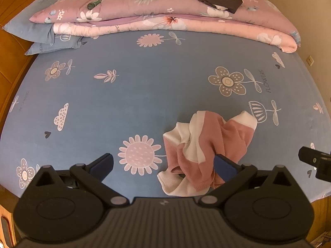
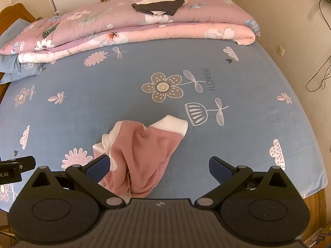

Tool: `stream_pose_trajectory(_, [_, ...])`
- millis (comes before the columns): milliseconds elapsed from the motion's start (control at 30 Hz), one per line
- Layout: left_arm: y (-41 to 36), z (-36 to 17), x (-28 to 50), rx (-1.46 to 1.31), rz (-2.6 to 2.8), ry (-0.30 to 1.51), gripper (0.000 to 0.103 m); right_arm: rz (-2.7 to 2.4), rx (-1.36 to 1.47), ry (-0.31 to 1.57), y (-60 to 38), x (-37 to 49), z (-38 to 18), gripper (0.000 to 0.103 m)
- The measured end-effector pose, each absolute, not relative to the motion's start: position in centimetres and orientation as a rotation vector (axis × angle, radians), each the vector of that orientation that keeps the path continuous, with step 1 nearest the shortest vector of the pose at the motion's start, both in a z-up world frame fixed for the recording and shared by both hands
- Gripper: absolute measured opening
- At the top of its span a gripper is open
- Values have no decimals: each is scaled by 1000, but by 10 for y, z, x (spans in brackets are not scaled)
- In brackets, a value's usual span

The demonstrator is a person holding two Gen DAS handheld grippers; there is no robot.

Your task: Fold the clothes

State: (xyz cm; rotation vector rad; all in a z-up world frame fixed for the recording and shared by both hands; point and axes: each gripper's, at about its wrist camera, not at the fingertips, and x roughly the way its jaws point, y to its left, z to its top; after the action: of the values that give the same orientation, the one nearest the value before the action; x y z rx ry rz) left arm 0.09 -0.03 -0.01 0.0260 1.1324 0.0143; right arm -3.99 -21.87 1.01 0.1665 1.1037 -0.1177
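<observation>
So the pink and white garment (image 1: 204, 153) is sitting in a crumpled heap on the bed (image 1: 124, 95), close to the near edge and a bit toward the right side, with a white cuff or hem poking out at the far end and more white trim bunched underneath. Definitely not folded as it lies, just a rumpled lump. Both tools hover right over the near edge: the left gripper (image 1: 163, 165) has its jaws spread wide with nothing in them, one blue pad overlapping the left part of the heap in its view, and the right gripper (image 2: 159, 167) is spread just as wide, also empty, straddling the heap's near end. My guess is we're at the grab-and-spread-out stage, so next you'd want each tool to pinch an edge or corner and pull the thing flat before any folding. Hard to tell which part is sleeve or waistband. Further back there's a folded pink quilt (image 1: 165, 20) along the far edge with a dark garment (image 1: 219, 1) on top.
</observation>
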Motion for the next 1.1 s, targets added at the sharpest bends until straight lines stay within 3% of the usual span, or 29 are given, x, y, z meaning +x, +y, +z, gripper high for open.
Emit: stream_pose_trajectory(1100, [-9,5,14,25,9,1123,102,-119,160,1117,-214,-42,8,103])
